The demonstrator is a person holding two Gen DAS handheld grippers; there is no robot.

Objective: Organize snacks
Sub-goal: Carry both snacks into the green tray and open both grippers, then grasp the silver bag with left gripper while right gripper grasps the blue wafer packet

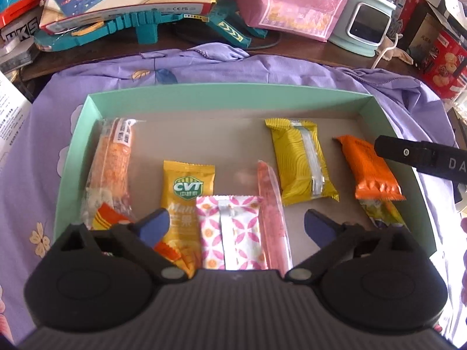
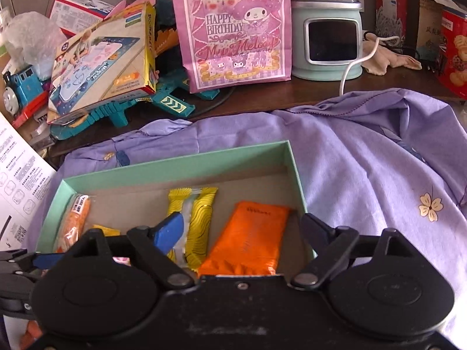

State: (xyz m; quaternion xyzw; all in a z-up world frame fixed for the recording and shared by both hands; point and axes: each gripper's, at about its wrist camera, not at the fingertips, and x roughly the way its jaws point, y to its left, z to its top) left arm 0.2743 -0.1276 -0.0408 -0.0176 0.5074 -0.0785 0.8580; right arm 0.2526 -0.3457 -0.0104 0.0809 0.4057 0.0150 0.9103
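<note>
1. Mint-green cardboard box (image 1: 78,134) already holds the snacks: a long orange pack (image 1: 112,160) at its left wall, a mango pouch (image 1: 186,186), a pink-patterned packet (image 1: 229,233), a pink stick (image 1: 271,204), a yellow bar (image 1: 303,163) and an orange packet (image 1: 370,169).
2. No loose snack shows outside the box, so the sorting looks nearly done; perhaps only straightening remains.
3. Both tools hover over the near rim: the left gripper (image 1: 236,227) and the right gripper (image 2: 242,230) have their fingers spread wide, holding nothing.
4. Underneath lies a rumpled lilac floral cloth (image 2: 379,160) on a dark wooden table (image 2: 262,96).
5. Behind it sits clutter: a pink birthday bag (image 2: 233,29), toy boxes (image 2: 102,58) and a pale-green appliance (image 2: 329,38).
</note>
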